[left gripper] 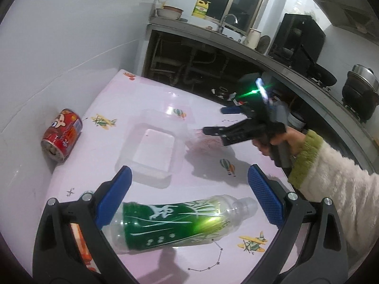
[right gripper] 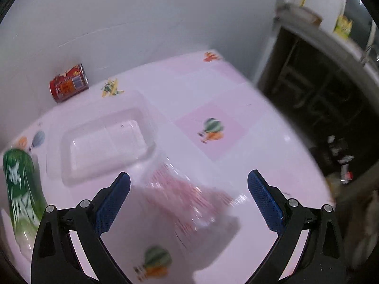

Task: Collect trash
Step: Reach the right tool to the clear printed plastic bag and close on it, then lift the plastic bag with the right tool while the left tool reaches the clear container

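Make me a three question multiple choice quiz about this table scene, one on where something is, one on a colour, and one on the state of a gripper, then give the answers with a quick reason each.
1. Where does the red can lie?
A. inside the clear tray
B. on its side by the wall
C. between the left gripper's fingers

2. What colour is the label on the plastic bottle?
A. green
B. orange
C. black

3. How is the right gripper set?
A. shut on the can
B. shut on the bottle
C. open, with a crinkled clear wrapper between its fingers

Answers:
1 B, the can lies tipped over at the table's edge against the wall, apart from the clear tray.
2 A, the label is green with white writing.
3 C, the right wrist view shows both blue pads spread wide, the wrapper lying between them.
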Demonstrator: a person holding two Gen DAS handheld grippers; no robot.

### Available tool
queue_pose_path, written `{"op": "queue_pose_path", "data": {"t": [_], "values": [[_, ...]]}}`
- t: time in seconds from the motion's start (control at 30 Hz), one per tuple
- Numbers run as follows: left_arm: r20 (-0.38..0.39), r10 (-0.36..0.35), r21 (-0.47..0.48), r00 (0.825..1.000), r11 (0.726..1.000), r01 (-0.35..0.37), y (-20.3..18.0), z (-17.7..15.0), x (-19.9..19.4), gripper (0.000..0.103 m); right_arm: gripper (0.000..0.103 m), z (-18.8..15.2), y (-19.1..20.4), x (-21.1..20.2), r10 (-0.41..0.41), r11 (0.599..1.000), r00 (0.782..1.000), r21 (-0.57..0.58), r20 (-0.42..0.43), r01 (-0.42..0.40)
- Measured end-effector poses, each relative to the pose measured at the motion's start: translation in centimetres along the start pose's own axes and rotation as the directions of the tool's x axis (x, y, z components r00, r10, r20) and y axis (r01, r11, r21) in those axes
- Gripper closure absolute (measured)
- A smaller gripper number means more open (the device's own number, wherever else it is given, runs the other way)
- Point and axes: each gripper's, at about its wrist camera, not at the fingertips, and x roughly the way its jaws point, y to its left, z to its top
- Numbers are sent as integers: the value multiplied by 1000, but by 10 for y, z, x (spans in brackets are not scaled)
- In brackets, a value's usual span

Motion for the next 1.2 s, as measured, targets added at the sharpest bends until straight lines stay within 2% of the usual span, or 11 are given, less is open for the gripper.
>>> {"op": "queue_pose_path", "data": {"t": [0.17, 0.3, 0.4, 0.47, 0.53, 0.7, 0.83, 1.0, 1.1, 1.13, 1.2], "values": [[-4, 2, -8, 1000, 1000, -2, 7, 0, 1, 9, 7, -8, 6, 30, 61, 998, 994, -8, -87, -62], [-9, -5, -17, 1000, 1000, 5, 10, 0, 4, 9, 7, -24, 9, 43, 43, 998, 988, -33, -147, -48], [-11, -10, -20, 1000, 1000, 10, 11, 2, 8, 9, 7, -37, 3, 45, 45, 999, 987, 19, -155, -43], [-14, -10, -21, 1000, 1000, 9, 11, 2, 10, 9, 10, -43, -4, 43, 45, 996, 987, 80, -153, -33], [-15, -5, -19, 1000, 1000, 5, 11, 3, 12, 9, 25, -47, -7, 41, 63, 991, 988, 130, -143, -44], [-19, 8, 1, 1000, 1000, -8, 8, 10, 20, 9, 50, -63, -15, 24, 9, 966, 992, 256, -129, 25], [-46, -2, 41, 999, 999, 4, -3, 19, 36, 20, 64, -81, -15, 10, -1, 937, 990, 345, -141, 50], [-161, 28, 124, 987, 992, -8, -22, 31, 81, 36, 68, -108, -11, -36, -27, 879, 996, 472, -85, 64], [-213, 74, 203, 974, 979, -30, -33, 37, 109, 39, 68, -124, -4, -75, -87, 849, 996, 520, -36, 93], [-225, 96, 223, 970, 974, -44, -35, 36, 115, 40, 68, -130, -2, -87, -99, 839, 995, 537, -21, 95], [-254, 190, 310, 948, 945, -106, -41, 36, 138, 44, 68, -144, 0, -112, -126, 808, 992, 581, 11, 97]]}}
